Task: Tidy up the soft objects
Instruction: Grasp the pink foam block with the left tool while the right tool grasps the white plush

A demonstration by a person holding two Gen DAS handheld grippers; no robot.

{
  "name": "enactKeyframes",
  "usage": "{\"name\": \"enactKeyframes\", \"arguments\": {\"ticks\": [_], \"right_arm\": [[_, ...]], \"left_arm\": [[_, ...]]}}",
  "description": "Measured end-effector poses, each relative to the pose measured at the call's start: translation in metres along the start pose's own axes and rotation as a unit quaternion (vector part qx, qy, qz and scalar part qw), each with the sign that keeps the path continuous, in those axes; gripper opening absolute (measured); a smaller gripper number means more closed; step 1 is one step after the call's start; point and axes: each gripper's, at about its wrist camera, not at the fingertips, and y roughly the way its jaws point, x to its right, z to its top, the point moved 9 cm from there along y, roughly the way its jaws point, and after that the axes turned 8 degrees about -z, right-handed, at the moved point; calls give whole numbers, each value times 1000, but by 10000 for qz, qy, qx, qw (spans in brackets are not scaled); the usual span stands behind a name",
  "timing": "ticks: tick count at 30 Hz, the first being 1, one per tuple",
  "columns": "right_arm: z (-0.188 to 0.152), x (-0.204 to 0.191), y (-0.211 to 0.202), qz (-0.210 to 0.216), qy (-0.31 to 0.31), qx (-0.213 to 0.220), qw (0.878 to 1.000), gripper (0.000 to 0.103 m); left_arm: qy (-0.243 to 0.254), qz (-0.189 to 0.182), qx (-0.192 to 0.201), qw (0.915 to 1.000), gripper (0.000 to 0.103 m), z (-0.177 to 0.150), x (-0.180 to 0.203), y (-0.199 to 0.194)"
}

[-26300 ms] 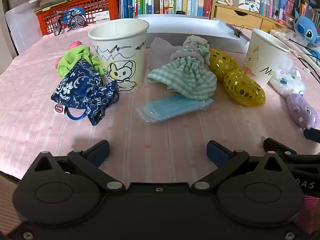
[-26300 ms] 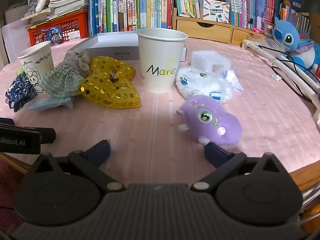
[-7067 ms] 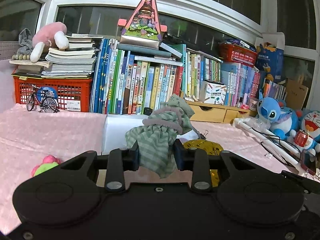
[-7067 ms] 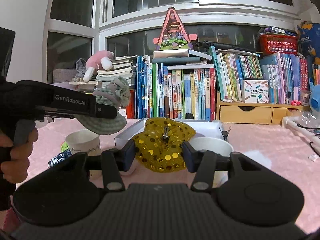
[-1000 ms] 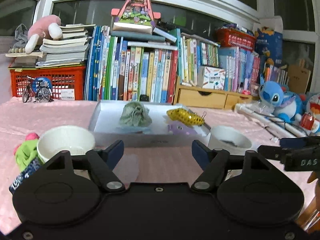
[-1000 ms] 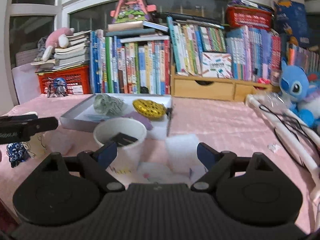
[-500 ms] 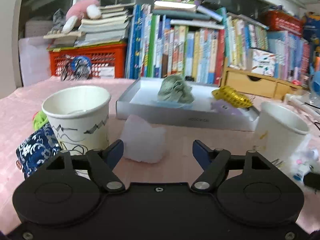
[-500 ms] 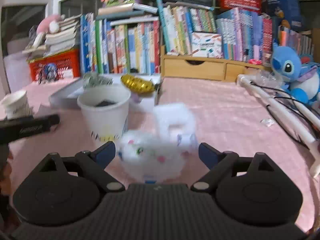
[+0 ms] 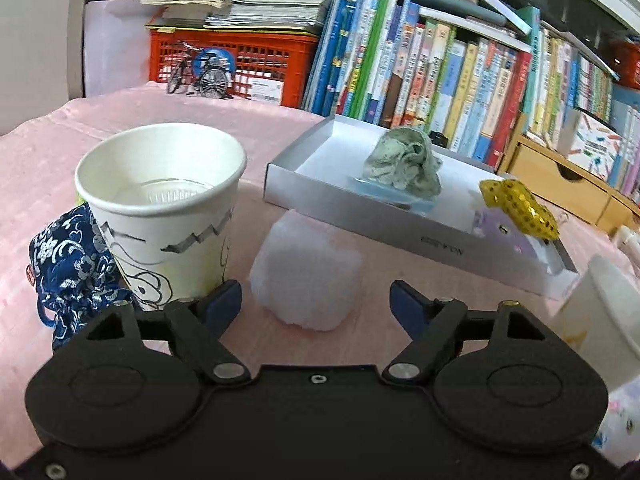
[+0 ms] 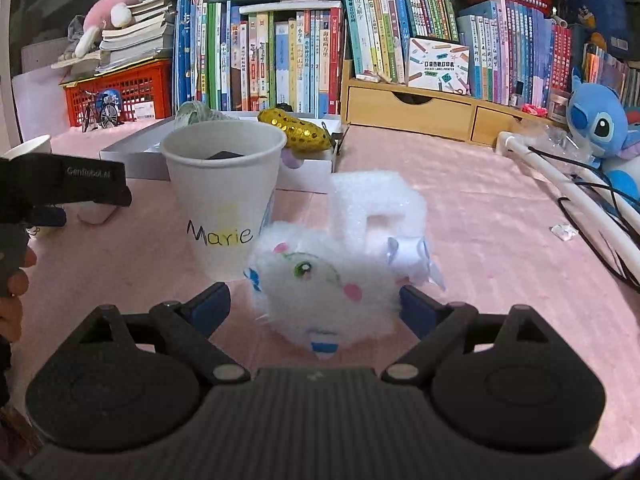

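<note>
Nearest the right gripper (image 10: 314, 306), whose jaws stand wide and released, a fluffy white toy (image 10: 324, 280) lies between the blue pads without being pinched; a white foam block (image 10: 376, 208) touches it from behind, and a paper cup marked Marie (image 10: 224, 200) stands just beside it. The left gripper (image 9: 316, 300) is likewise unclenched, its jaws spread either side of a pale foam lump (image 9: 306, 276) that they do not press. Beside that lump stands a drawn-on paper cup (image 9: 160, 200), with a blue patterned pouch (image 9: 66, 268) against its far side, toward the table's edge. Farther back, the white tray (image 9: 360, 220) already holds a green checked cloth bundle (image 9: 404, 160), a blue mask under it, a gold sequined piece (image 9: 520, 208) and something purple. So the sorting looks partly done: the toy, both foam pieces and the pouch remain out. A pink cloth (image 10: 480, 208) covers the table, and crowded bookshelves (image 10: 300, 48), a red crate (image 9: 232, 52) and a blue plush (image 10: 600, 124) line its far edge.
</note>
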Motion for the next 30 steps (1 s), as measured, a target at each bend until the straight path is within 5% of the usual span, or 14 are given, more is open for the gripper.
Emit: {"name": "enactKeyframes", "arguments": {"ticks": [6, 14, 23, 30], "right_arm": [[0, -1, 5, 9, -27, -71, 10000, 95], [-1, -3, 9, -32, -40, -102, 9999, 95], [-2, -2, 7, -174, -54, -53, 9998, 76], [-1, -1, 5, -190, -36, -39, 9998, 74]], "left_arm": [[-318, 97, 59, 9994, 54, 2, -3, 1], [-301, -133, 27, 9995, 51, -2, -3, -5], [-25, -493, -33, 9988, 51, -14, 6, -24], [218, -635, -56, 9977, 51, -18, 11, -33]]}}
